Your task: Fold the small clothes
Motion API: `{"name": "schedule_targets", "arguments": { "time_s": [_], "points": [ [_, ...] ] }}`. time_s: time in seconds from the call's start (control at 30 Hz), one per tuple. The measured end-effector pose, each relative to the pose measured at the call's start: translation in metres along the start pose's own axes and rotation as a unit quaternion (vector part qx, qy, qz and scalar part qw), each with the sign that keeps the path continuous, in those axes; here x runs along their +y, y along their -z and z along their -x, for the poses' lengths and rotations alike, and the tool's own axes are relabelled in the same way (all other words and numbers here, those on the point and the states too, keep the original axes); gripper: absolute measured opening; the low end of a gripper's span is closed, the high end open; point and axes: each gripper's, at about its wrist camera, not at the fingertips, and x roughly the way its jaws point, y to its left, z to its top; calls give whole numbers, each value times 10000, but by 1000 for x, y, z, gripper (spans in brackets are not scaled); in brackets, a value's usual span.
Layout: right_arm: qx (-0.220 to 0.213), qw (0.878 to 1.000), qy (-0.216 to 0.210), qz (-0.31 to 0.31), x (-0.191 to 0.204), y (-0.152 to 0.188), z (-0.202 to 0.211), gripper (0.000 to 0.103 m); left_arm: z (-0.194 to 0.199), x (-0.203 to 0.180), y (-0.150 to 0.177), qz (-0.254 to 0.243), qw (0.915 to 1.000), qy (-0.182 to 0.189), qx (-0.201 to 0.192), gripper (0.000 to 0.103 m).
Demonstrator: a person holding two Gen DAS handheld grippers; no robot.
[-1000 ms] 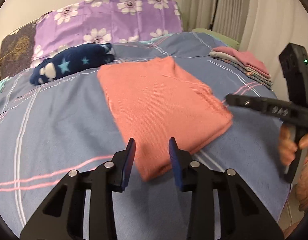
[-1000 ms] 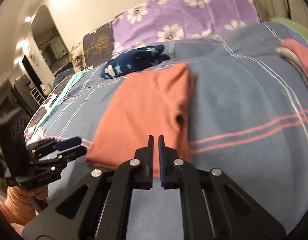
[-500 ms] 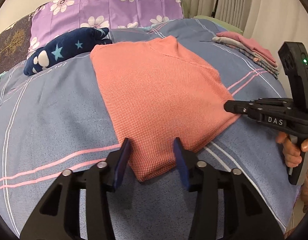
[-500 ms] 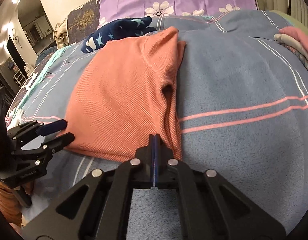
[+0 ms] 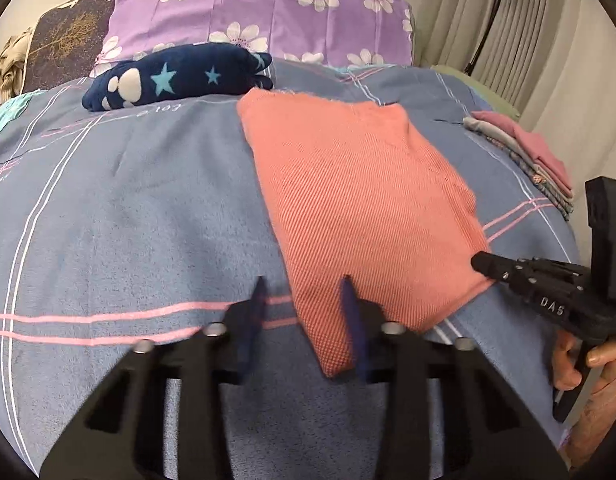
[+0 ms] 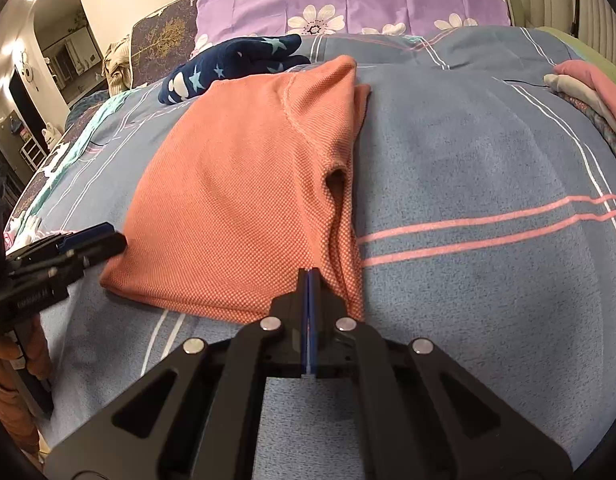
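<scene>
A folded salmon-orange shirt (image 5: 359,208) (image 6: 236,184) lies flat on the blue plaid bed cover (image 5: 128,208). My left gripper (image 5: 304,296) straddles the shirt's near left corner. Its jaws are closing with the fabric edge between them, and the pads do not visibly press on it. In the right wrist view the left gripper (image 6: 104,240) sits at that same corner. My right gripper (image 6: 309,276) is shut, its tips resting at the shirt's near right corner (image 5: 479,262). No cloth shows between its fingers. A hand (image 5: 587,364) holds its grip.
A stack of folded clothes (image 5: 527,152) (image 6: 587,88) sits at the bed's right edge. A navy star-print garment (image 5: 176,76) lies behind the shirt, in front of a purple flowered pillow (image 5: 260,12). Curtains hang at the far right.
The left gripper's jaws widened, then narrowed, and now stand over the shirt's left near corner. The right gripper closed fully and came down to the shirt's right near corner.
</scene>
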Motion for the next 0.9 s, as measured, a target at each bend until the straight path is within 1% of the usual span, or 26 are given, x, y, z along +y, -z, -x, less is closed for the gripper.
{"name": "schedule_targets", "arguments": {
  "time_s": [0.07,0.17,0.23,0.33,0.4,0.47,0.53,0.6,0.63,0.67,0.7,0.73,0.77,0.83,0.9],
  "points": [
    [-6,10000,22,24,1,0,0,0,-1,-5,1,-126,9999,64,12,28],
    [-1,10000,-47,-31,0,0,-1,0,-6,-14,6,-355,9993,1,92,28],
    [2,9999,-83,-62,-1,0,-1,0,-9,-12,6,-345,9993,0,126,28],
    [5,10000,23,34,2,-1,-1,0,-7,-9,5,-248,9996,37,116,28],
    [3,9997,174,197,8,-4,3,0,2,-10,2,-281,9996,59,-35,28],
    [-91,9985,378,385,16,-9,11,0,16,-15,-5,-483,9982,88,-351,28],
    [-281,9972,467,514,20,-14,16,0,18,-21,-8,-661,9968,152,-423,28],
    [-349,9971,376,561,22,-19,15,0,11,-25,-7,-708,9967,296,-281,28],
    [-305,9974,347,557,22,-19,12,0,2,-28,-3,-773,9962,398,-93,28],
    [-128,9976,390,562,22,-17,2,0,-7,-30,2,-840,9956,405,123,28],
    [44,9974,483,543,19,-15,-7,0,-15,-31,7,-891,9951,356,255,28],
    [56,9976,477,508,17,-12,-12,0,-13,-33,10,-930,9950,337,170,28],
    [29,9978,448,493,16,-12,-10,0,-12,-33,9,-932,9949,345,182,27],
    [89,9974,521,486,16,-13,-8,0,-11,-32,9,-926,9948,379,205,27],
    [75,9958,647,642,21,-12,-8,0,-9,-32,10,-944,9946,386,180,28]
  ]
}}
